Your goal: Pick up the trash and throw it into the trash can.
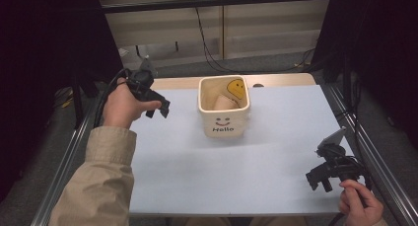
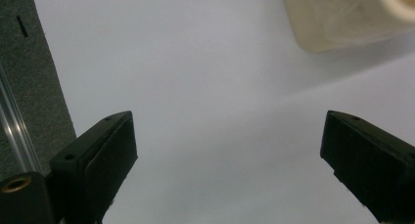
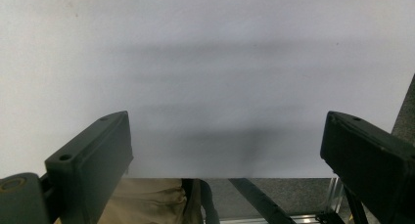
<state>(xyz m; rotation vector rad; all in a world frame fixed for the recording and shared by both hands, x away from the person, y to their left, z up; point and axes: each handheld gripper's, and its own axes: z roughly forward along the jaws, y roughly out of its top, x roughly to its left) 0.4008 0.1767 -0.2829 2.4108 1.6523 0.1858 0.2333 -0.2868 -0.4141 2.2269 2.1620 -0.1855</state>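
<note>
A cream square container (image 1: pixel 224 107) with a smile and "Hello" printed on its front stands at the far middle of the pale mat (image 1: pixel 207 167). Inside it lie a yellow smiley item (image 1: pixel 236 88) and a tan object (image 1: pixel 223 103). My left gripper (image 1: pixel 157 107) hovers left of the container, held by a hand in a beige sleeve, its jaws wide open over bare mat (image 2: pixel 220 111); the container's corner (image 2: pixel 342 18) is at that view's upper right. My right gripper (image 1: pixel 319 179) sits near the mat's front right corner, also open with nothing between its fingers (image 3: pixel 93 155).
Metal rails (image 1: pixel 374 152) run along the table's left and right sides. A wooden table edge (image 1: pixel 276 80) shows behind the mat. Cables (image 1: pixel 207 43) hang at the back wall. The right gripper view shows the mat's front edge and beige clothing (image 3: pixel 151 199) below it.
</note>
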